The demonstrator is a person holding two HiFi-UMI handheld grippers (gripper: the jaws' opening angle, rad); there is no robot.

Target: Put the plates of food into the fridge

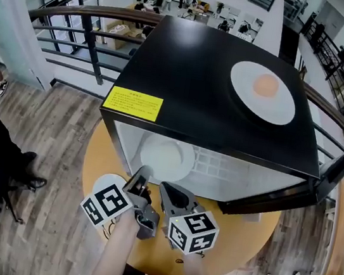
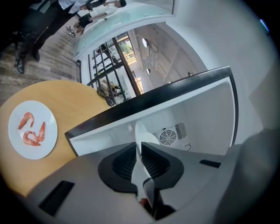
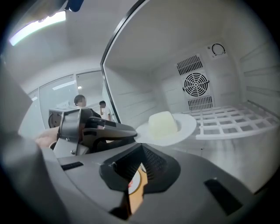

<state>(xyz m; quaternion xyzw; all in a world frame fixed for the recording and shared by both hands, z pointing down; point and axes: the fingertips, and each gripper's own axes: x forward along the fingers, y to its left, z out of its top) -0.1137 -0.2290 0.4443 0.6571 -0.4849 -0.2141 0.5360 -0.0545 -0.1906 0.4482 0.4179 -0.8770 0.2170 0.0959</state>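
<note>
table (image 1: 252, 242): fridge (image 1: 192, 85), plate 3 (image 2: 48, 127) at its left | plate 1 (image 1: 279, 108) atop fridge | plate 2 (image 3: 188, 124) inside

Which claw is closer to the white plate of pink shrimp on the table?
Left. The left gripper is beside the white shrimp plate; the right gripper sits farther right.

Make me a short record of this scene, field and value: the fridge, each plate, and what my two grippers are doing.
fridge: black fridge on a round wooden table, door open
plate going in: white plate with a pale block of food, held just inside the fridge
left hand-held gripper: shut on that plate's rim
right hand-held gripper: shut, nothing held
top of fridge: plate with orange food
table: plate of shrimp
</note>
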